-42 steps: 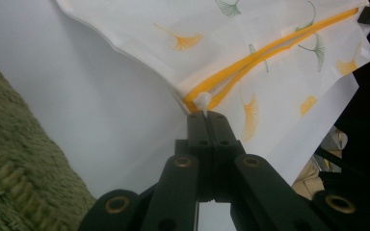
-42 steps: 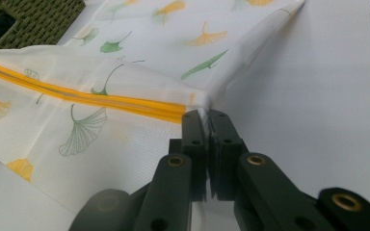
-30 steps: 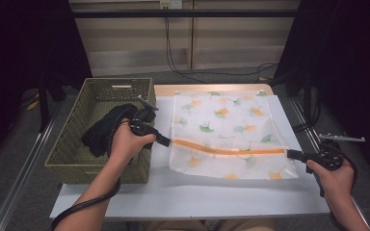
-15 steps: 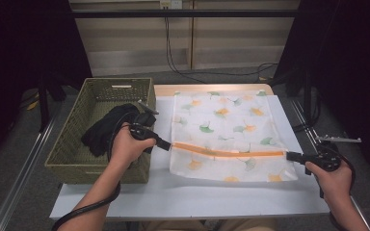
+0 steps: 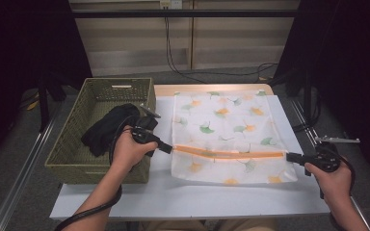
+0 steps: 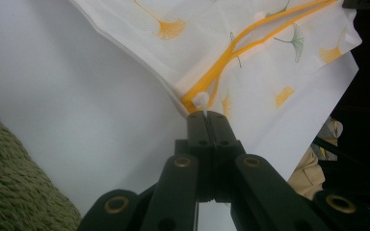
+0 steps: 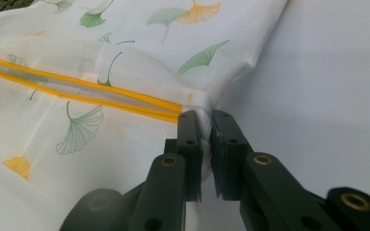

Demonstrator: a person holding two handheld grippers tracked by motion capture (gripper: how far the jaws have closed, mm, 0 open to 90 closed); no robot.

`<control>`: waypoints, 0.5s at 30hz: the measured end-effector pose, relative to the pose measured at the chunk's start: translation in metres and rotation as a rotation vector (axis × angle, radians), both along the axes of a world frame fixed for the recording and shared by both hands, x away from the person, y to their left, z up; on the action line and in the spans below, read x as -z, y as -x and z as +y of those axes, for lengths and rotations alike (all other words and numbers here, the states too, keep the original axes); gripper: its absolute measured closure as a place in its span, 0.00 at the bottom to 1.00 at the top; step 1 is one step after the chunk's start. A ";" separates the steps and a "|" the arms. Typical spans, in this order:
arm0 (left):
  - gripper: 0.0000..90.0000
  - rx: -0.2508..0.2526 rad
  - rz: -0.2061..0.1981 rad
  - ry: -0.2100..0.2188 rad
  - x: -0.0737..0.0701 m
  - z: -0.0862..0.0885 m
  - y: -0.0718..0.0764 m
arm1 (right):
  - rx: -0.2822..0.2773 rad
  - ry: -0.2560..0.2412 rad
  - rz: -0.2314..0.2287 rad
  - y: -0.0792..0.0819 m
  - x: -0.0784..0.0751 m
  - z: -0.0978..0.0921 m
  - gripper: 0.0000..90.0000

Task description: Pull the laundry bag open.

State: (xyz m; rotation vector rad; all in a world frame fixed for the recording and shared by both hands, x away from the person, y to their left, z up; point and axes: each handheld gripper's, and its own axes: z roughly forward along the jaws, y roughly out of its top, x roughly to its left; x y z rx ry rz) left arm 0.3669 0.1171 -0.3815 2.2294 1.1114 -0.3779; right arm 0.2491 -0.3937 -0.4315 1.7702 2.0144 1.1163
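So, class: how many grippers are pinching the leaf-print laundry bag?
2. The left gripper pinches the zip's pull tab at the laundry bag's left end, beside the basket; the right gripper pinches the fabric at the zip's right end.

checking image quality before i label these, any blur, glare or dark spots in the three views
High view: table evenly lit, surroundings fall to black, bag sharp. Left gripper view: jaws in focus, basket at the corner soft, right edge dark. Right gripper view: the bottom of the gripper blurs, cloth near the tips crisp, no glare.
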 end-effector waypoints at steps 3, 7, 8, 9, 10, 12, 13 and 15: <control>1.00 0.006 -0.018 -0.023 -0.001 -0.001 0.002 | 0.002 0.003 -0.002 0.000 0.000 0.000 0.92; 1.00 0.015 -0.021 -0.022 -0.001 -0.004 0.003 | 0.011 -0.005 -0.006 0.001 0.000 0.001 0.89; 1.00 0.016 -0.024 -0.026 -0.002 -0.005 0.003 | 0.007 -0.001 -0.011 0.001 0.000 0.001 0.89; 1.00 0.016 -0.024 -0.026 -0.002 -0.005 0.003 | 0.008 0.002 -0.013 0.001 -0.001 0.001 0.89; 1.00 0.016 -0.024 -0.023 -0.002 -0.005 0.004 | 0.008 0.003 -0.018 0.001 -0.001 0.001 0.89; 1.00 0.015 -0.029 -0.022 -0.001 -0.006 0.004 | 0.003 0.004 -0.014 0.001 -0.002 0.003 0.89; 1.00 0.014 -0.031 -0.029 -0.001 -0.006 0.004 | 0.001 0.008 -0.018 0.001 -0.002 0.003 0.88; 1.00 0.017 -0.030 -0.035 -0.001 -0.006 0.004 | 0.001 0.023 -0.022 0.001 -0.003 0.004 0.85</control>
